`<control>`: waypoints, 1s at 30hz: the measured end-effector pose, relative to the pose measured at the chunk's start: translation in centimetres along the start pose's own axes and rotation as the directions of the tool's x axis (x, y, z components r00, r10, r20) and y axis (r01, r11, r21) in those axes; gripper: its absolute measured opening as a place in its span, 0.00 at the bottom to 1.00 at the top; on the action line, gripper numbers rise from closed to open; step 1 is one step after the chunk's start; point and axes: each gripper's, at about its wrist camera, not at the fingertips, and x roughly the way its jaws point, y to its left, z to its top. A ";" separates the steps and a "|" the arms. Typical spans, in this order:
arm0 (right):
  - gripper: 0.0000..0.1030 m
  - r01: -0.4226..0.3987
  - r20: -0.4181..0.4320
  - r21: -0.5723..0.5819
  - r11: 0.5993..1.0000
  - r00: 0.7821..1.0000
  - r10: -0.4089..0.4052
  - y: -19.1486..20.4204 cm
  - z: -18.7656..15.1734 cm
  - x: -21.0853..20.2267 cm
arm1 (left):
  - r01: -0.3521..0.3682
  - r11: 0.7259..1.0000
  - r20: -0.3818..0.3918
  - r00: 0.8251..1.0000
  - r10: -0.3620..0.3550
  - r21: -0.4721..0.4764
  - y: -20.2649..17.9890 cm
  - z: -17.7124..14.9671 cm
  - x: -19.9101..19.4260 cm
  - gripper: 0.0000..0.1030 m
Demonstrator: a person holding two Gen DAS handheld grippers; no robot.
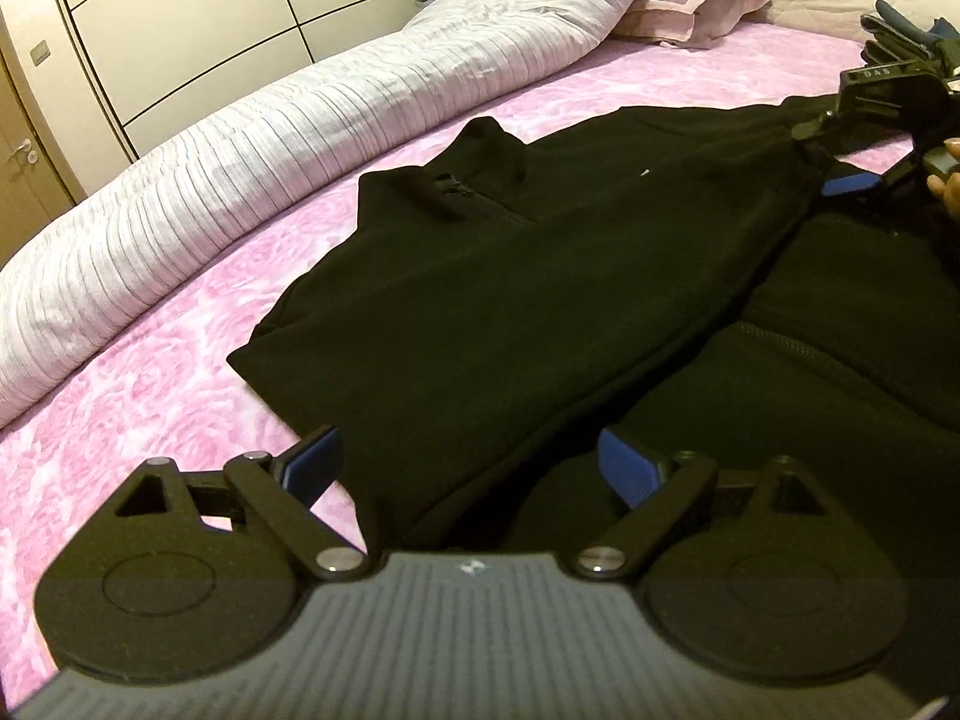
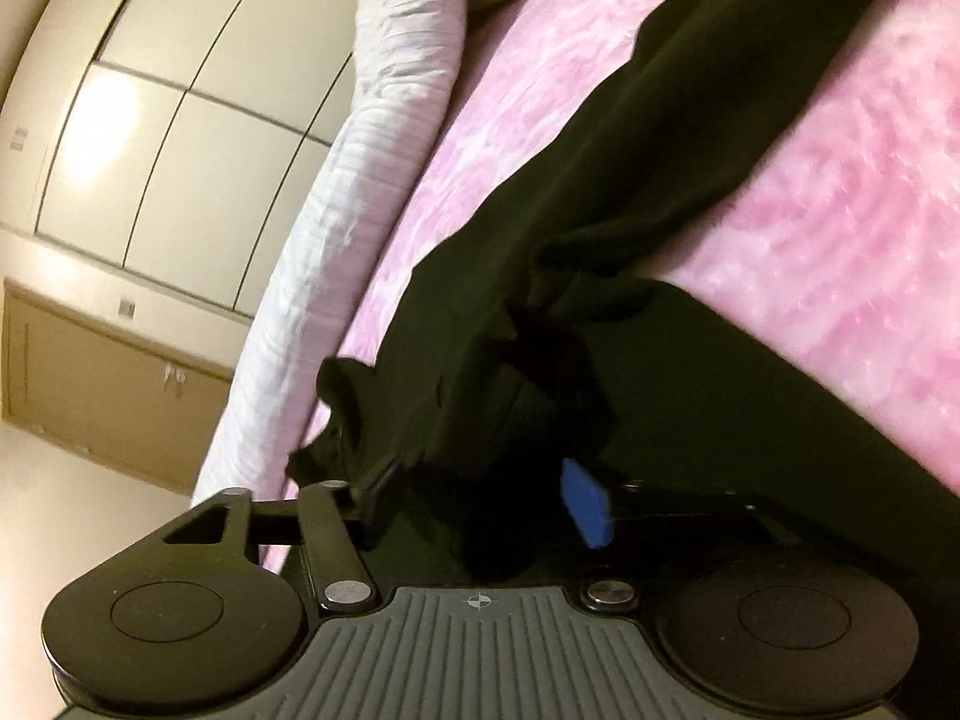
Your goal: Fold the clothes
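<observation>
A black fleece top (image 1: 540,276) with a short zip collar (image 1: 480,180) lies spread on the pink bedspread (image 1: 150,396). My left gripper (image 1: 471,471) is open at the top's near edge, with dark fabric between its blue-padded fingers (image 1: 315,468). At the garment's far right corner my right gripper (image 1: 840,150) holds a raised bit of cloth, next to a hand (image 1: 945,180). In the right wrist view the right gripper (image 2: 480,498) is shut on bunched black fabric (image 2: 540,372), beside one blue pad (image 2: 585,504). The top (image 2: 660,150) stretches away over the bed.
A rolled striped white duvet (image 1: 270,138) runs along the bed's far side, with a pink pillow (image 1: 690,0) at its end. Dark clothes (image 1: 906,30) are piled at the upper right. Cream wardrobe doors (image 1: 180,18) and a brown door (image 1: 24,168) stand beyond the bed.
</observation>
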 end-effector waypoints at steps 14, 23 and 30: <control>0.23 0.060 0.035 -0.274 0.960 0.998 -0.053 0.8 2.0 -0.9 | 0.052 0.997 -0.112 0.993 -0.046 0.048 -1.9 0.1 2.8 0.87; 0.48 0.094 0.117 -0.159 0.983 0.990 -0.075 -3.8 4.7 -8.7 | 0.052 0.998 -0.113 0.992 -0.048 0.029 -1.6 0.8 2.3 0.87; 0.60 0.313 0.453 -0.045 0.949 0.853 -0.259 -10.0 11.7 -17.7 | 0.018 0.999 -0.067 0.998 -0.016 0.030 -1.3 2.0 0.2 0.87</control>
